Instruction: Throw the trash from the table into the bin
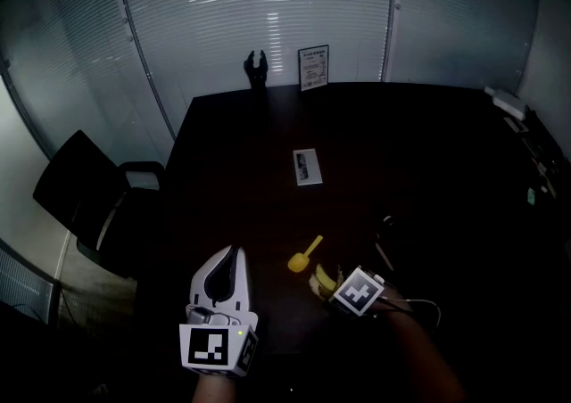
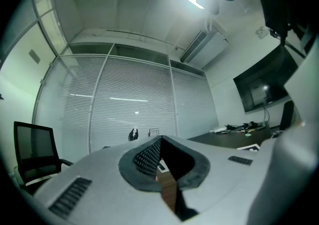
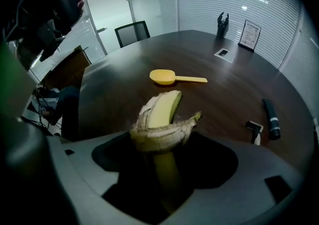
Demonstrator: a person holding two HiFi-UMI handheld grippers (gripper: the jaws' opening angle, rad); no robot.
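A half-peeled banana peel (image 3: 162,114) lies on the dark table (image 1: 419,143) near its front edge and shows as a yellow patch (image 1: 323,281) in the head view. My right gripper (image 1: 328,285) points steeply down over it, jaws spread wide, with the peel standing in the gap (image 3: 164,142); I see no pad pressing on it. A yellow plastic scoop (image 1: 304,255) lies just beyond the peel, also plain in the right gripper view (image 3: 174,76). My left gripper (image 1: 227,269) hovers level at the front left, jaws together and empty (image 2: 160,142). No bin shows in any view.
A white card (image 1: 307,167) lies mid-table. A framed sign (image 1: 313,67) and a black hand figure (image 1: 257,69) stand at the far edge. A black marker (image 3: 271,118) and a small clip (image 3: 254,128) lie right of the peel. A black chair (image 1: 85,196) stands at the left.
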